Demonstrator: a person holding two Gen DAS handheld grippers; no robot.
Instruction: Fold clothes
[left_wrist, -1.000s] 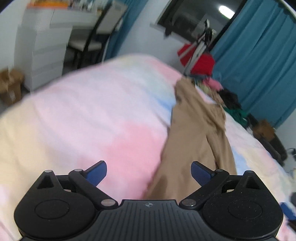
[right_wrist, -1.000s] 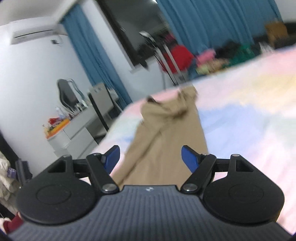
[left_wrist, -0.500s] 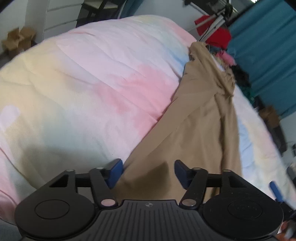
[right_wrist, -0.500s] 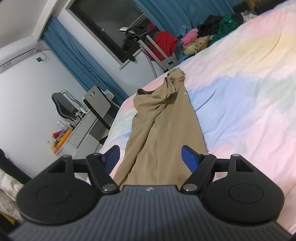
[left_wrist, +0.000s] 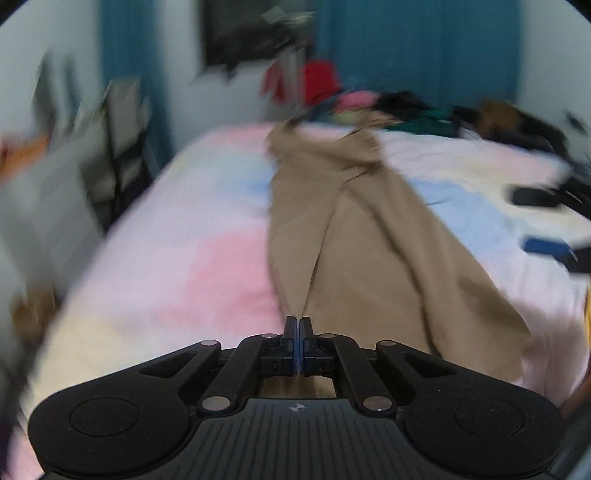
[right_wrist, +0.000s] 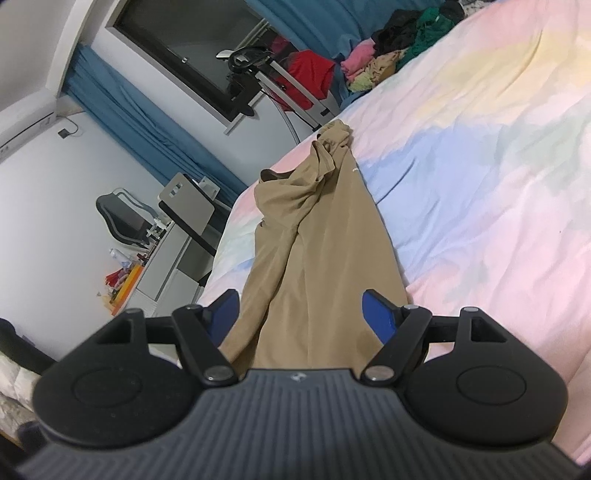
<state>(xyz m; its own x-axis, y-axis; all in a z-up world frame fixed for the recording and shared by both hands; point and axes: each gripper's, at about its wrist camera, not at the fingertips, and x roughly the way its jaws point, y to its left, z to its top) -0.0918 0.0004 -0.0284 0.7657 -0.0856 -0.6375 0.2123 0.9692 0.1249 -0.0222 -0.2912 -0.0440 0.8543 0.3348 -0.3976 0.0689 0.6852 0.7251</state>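
A tan garment (left_wrist: 354, 236) lies lengthwise on the pastel bedspread (left_wrist: 192, 266), bunched at its far end. My left gripper (left_wrist: 297, 328) is shut on the garment's near edge, and the cloth rises in a pulled fold to the pads. In the right wrist view the same garment (right_wrist: 317, 258) runs away from me over the bedspread (right_wrist: 480, 184). My right gripper (right_wrist: 301, 314) is open, its blue pads on either side of the garment's near end. The right gripper's fingers (left_wrist: 546, 247) show at the right edge of the left wrist view.
A pile of clothes (right_wrist: 399, 55) sits at the far end of the bed. A drying rack with a red garment (right_wrist: 306, 74) stands by blue curtains. A white desk and chair (right_wrist: 173, 236) stand beside the bed's left edge.
My left gripper has closed on the garment's near edge and swung to face down the bed. My right gripper stayed open and moved closer over the garment's near end.
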